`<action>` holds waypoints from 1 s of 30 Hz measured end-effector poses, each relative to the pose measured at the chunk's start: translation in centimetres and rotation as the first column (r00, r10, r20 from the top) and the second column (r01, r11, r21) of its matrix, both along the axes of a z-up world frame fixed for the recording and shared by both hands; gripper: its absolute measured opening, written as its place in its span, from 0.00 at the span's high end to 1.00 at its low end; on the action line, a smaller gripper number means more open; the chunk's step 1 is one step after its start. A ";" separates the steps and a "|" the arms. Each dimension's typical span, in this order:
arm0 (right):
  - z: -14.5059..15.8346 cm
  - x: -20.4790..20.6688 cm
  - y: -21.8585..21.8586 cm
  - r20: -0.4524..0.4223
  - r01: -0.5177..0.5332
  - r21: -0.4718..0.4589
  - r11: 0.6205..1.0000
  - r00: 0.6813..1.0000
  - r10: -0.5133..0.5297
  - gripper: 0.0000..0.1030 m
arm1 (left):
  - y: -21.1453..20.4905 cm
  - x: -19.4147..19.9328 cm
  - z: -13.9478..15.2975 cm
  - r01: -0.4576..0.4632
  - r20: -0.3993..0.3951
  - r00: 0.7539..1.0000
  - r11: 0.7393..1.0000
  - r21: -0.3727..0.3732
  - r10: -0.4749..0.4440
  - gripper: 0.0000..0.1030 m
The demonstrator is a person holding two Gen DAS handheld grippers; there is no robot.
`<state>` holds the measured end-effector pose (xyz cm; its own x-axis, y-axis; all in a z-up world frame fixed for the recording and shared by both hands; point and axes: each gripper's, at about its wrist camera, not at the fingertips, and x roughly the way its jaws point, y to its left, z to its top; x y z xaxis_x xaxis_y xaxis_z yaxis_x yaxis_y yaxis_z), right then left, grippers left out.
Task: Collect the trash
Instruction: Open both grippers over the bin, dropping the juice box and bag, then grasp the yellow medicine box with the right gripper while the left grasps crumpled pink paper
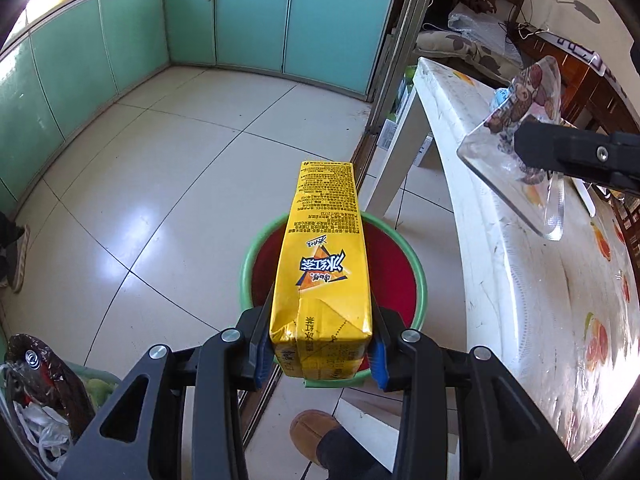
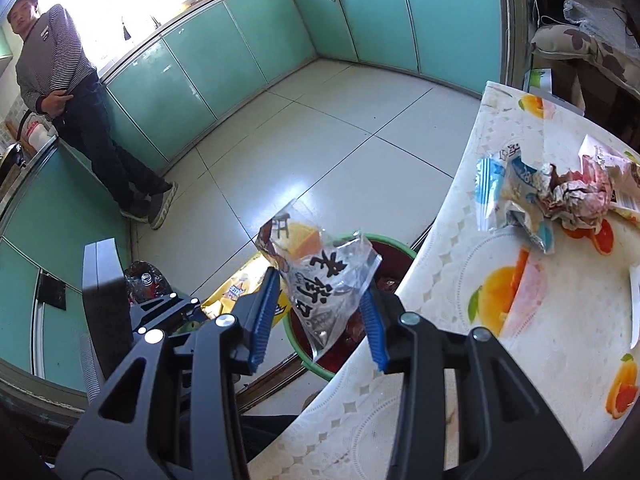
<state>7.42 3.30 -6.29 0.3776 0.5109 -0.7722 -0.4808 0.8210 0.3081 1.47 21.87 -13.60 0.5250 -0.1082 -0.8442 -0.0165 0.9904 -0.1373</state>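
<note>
My left gripper (image 1: 320, 356) is shut on a yellow drink carton (image 1: 324, 240), blue pads pressing its two sides near the bottom end. The carton hangs lengthwise over a green bin (image 1: 247, 264) with a red liner on the tiled floor. My right gripper (image 2: 320, 320) is shut on a clear printed snack bag (image 2: 324, 276), crumpled between the pads and held at the table's edge, above the bin's rim (image 2: 304, 354). In the left wrist view the right gripper (image 1: 524, 148) and its bag (image 1: 516, 120) hover over the table, to the right of the carton.
A white table with a fruit-print cloth (image 2: 500, 360) stands right of the bin and carries crumpled wrappers (image 2: 520, 196). A person (image 2: 80, 120) stands by the teal cabinets (image 1: 120, 40). A sack of rubbish (image 1: 40, 380) sits lower left. A slippered foot (image 1: 316, 436) is near the bin.
</note>
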 end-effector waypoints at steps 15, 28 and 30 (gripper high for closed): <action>-0.4 0.5 -0.5 0.028 0.031 -0.005 1.000 0.999 -0.031 0.46 | 0.6 1.3 -0.8 -0.044 -0.012 0.999 0.999 0.000 0.044 0.40; 2.4 -3.7 -10.2 0.111 0.161 0.063 0.985 0.980 -0.168 0.33 | -1.0 0.3 2.9 -0.060 0.082 0.995 0.998 -0.010 0.060 0.22; 2.4 -3.9 -13.8 0.113 0.235 0.066 0.970 0.964 -0.241 0.33 | -2.0 -0.1 3.9 -0.048 0.106 0.993 0.999 -0.014 0.049 0.22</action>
